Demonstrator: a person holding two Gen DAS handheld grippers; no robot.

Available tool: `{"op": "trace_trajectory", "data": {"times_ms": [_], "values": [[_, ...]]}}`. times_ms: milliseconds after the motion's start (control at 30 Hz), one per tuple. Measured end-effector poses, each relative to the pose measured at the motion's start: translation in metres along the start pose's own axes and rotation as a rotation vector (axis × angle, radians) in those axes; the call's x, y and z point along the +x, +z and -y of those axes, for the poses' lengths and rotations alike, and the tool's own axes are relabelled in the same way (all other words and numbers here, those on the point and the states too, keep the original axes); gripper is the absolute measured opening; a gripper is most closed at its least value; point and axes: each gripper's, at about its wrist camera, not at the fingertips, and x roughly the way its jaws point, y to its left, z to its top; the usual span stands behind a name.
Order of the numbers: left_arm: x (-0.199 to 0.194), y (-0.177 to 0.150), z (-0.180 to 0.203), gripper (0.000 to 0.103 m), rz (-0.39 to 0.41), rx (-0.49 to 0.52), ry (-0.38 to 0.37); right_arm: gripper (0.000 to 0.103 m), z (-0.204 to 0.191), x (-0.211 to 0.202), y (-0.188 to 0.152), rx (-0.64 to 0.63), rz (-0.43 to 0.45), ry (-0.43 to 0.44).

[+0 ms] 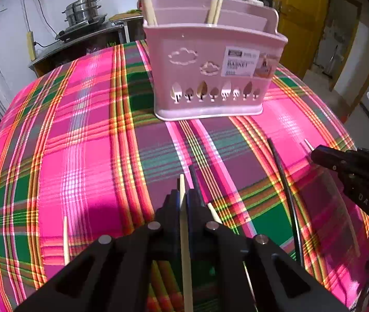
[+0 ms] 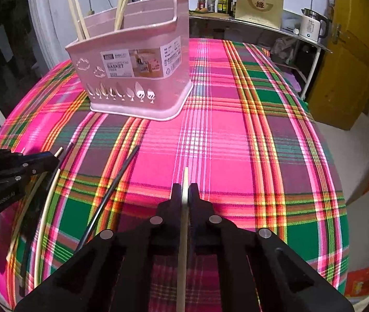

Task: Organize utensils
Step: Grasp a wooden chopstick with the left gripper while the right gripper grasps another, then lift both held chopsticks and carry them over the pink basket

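Each claw, the left gripper point(image 1: 183, 195) and the right gripper point(image 2: 185, 192), squeezed one pale chopstick point(image 1: 185, 247) well in front of the pink basket point(image 1: 210, 78), so I think each stick should be tipped upright before dropping in.

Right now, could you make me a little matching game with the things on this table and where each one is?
Things:
1. pink basket
2. black chopstick
3. light wooden chopstick
4. electric kettle

Places:
A. lying on the plaid tablecloth
B. clamped in the right gripper
C. on the shelf behind the table
D. standing on the table, holding chopsticks

Pairs: 1-D, 2-A, 3-B, 4-C
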Motion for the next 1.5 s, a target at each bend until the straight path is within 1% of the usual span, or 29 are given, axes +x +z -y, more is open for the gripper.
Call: {"op": "trace_trajectory", "data": {"times_ms": [67, 267, 533, 733, 1067, 1300, 1500], "values": [[-0.007, 0.002, -0.003, 0.006, 0.015, -0.004, -0.007, 0.005, 0.001, -0.007, 0.003, 0.011, 0.017, 0.023], [-0.038, 0.012, -0.008, 0.006, 0.079, -0.005, -0.018, 0.005, -0.002, -0.035, 0.016, 0.023, 0.087, 0.055], [-0.083, 0.024, -0.019, 0.006, 0.174, -0.013, -0.040, 0.005, -0.008, -0.078, 0.031, 0.017, 0.191, 0.061], [-0.106, 0.026, -0.020, 0.006, 0.217, -0.016, -0.051, 0.005, -0.011, -0.103, 0.037, 0.019, 0.244, 0.069], [-0.136, 0.018, -0.019, 0.006, 0.264, 0.000, -0.073, 0.005, -0.015, -0.125, 0.033, 0.010, 0.282, 0.069], [-0.149, 0.012, -0.019, 0.006, 0.280, 0.000, -0.090, 0.005, -0.021, -0.139, 0.029, -0.007, 0.306, 0.072], [-0.160, 0.015, -0.020, 0.006, 0.300, 0.002, -0.091, 0.005, -0.025, -0.148, 0.029, -0.019, 0.326, 0.075]]}}
